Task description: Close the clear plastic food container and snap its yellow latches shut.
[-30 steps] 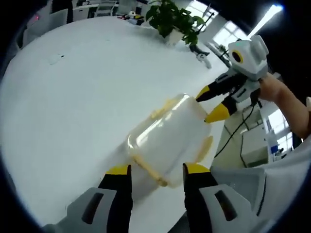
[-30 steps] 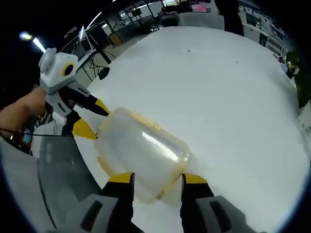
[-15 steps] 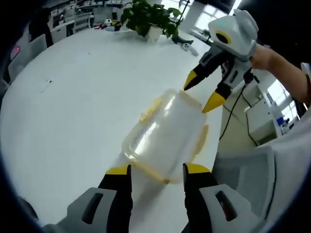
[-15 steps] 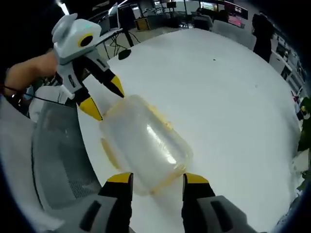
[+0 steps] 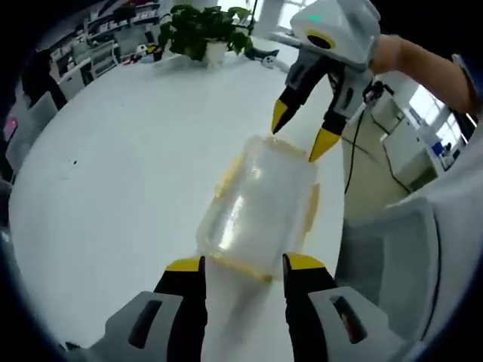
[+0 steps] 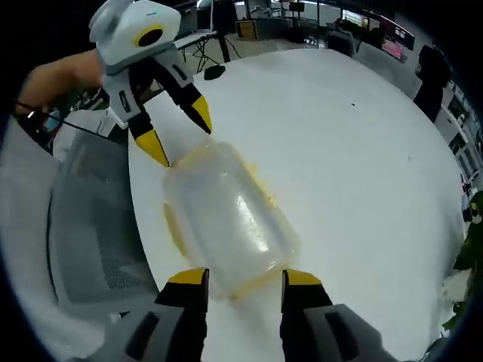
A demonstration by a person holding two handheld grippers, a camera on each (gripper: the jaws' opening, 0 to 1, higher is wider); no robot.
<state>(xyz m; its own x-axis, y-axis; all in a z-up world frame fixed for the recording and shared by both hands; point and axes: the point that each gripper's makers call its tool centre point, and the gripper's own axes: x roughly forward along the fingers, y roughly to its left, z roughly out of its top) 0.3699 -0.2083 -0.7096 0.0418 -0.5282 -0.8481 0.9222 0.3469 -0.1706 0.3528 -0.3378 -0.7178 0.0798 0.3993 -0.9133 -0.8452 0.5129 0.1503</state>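
Two grippers now sit at opposite short ends of the clear container [image 5: 260, 215], lid down on it, lying on the white counter [image 5: 121, 173] near its edge. Vs a sec ago both hands have swung round: the right gripper [image 5: 299, 134] was off to the container's side w/ tips splayed past the corner, now it points straight down at the far end, jaws parted, tips just at the rim. In the right gripper view the left gripper [image 6: 176, 131] shows the same thing mirrored, jaws apart and straddling the far end. Each view's own jaws stand open too, the near end of the box between them, not pinched. Container itself looks like it hasn't really shifted on the counter; most of the apparent turn is camera motion.

My read: lid is seated, so closing is prob done, and this re-aim is lining up for the end latches. Yellow side latches [image 5: 312, 213] look flared outward, so likely not snapped yet, though it's hard to be sure through the clear plastic.

Surface is plain glossy white, bare around the box. Potted plant [image 5: 198, 29] sits at the far side. Grey mesh chair [image 6: 87, 226] tucked by the counter edge. Open office w/ desks and bright windows beyond.
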